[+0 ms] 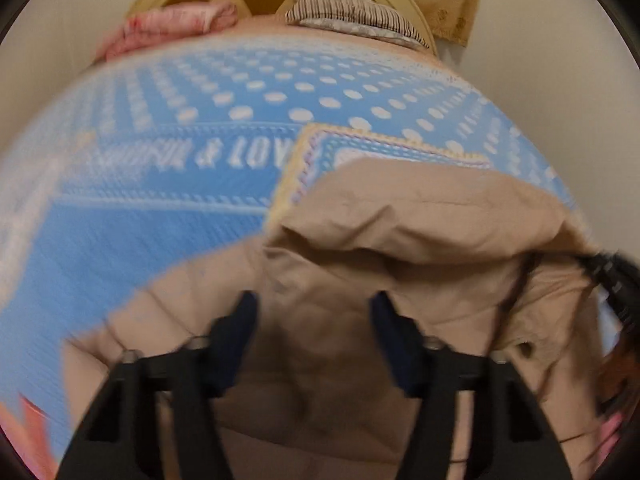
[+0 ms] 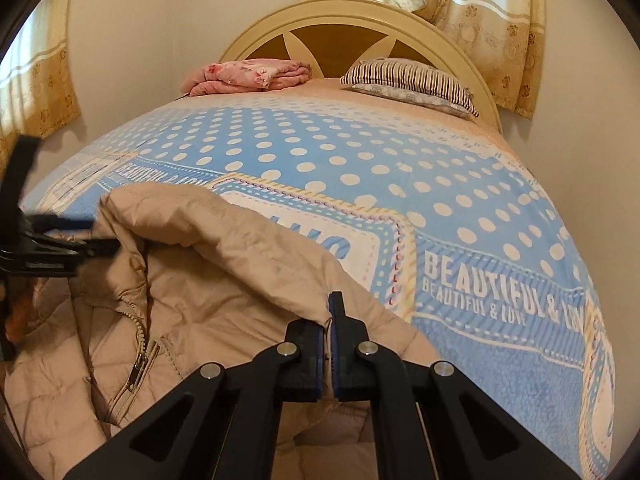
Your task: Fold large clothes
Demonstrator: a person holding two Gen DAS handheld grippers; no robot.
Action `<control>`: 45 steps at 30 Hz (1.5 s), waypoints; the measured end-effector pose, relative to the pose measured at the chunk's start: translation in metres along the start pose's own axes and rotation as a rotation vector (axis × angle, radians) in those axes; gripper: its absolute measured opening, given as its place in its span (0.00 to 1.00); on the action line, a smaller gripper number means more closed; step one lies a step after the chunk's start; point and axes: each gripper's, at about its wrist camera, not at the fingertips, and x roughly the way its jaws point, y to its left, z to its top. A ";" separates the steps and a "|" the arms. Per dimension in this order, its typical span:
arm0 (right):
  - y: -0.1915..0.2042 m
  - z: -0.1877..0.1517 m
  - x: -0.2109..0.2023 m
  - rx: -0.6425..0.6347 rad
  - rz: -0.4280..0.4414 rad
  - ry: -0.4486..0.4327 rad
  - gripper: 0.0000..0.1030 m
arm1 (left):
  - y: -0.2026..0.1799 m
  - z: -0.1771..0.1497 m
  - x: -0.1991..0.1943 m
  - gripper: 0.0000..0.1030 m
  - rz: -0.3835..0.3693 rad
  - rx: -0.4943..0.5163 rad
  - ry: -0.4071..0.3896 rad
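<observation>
A beige quilted jacket (image 2: 200,248) lies rumpled on the near part of the bed, its zipper (image 2: 138,364) showing at the left. My right gripper (image 2: 329,316) is shut on a thin edge of the jacket, which is lifted into a fold. In the left wrist view, which is blurred, my left gripper (image 1: 316,316) hangs over the jacket (image 1: 400,232) with its jaws apart and fabric in the gap below them; no pad visibly presses on it. From the right wrist view the left gripper (image 2: 60,248) reaches the jacket's left edge.
The bed cover (image 2: 440,160) is blue with white dots and lettering. A folded pink blanket (image 2: 252,74) and a striped pillow (image 2: 412,80) lie by the cream headboard (image 2: 340,12). Curtains (image 2: 480,0) hang behind, and a wall runs along each side.
</observation>
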 end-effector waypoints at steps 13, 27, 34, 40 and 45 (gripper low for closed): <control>-0.007 -0.024 0.016 0.015 -0.003 0.034 0.01 | -0.008 -0.030 -0.066 0.56 0.102 -0.018 -0.027; -0.006 -0.038 0.029 0.006 -0.005 0.049 0.01 | -0.047 0.046 -0.035 0.90 -0.024 0.098 -0.310; -0.008 -0.039 0.030 0.015 0.007 0.046 0.01 | -0.049 0.017 0.027 0.89 -0.006 0.114 -0.090; -0.007 -0.036 0.025 0.014 0.030 0.056 0.02 | -0.039 0.007 0.036 0.91 -0.014 0.076 -0.062; -0.009 -0.021 -0.013 0.054 0.005 -0.001 0.17 | -0.039 0.005 0.041 0.91 -0.013 0.079 -0.056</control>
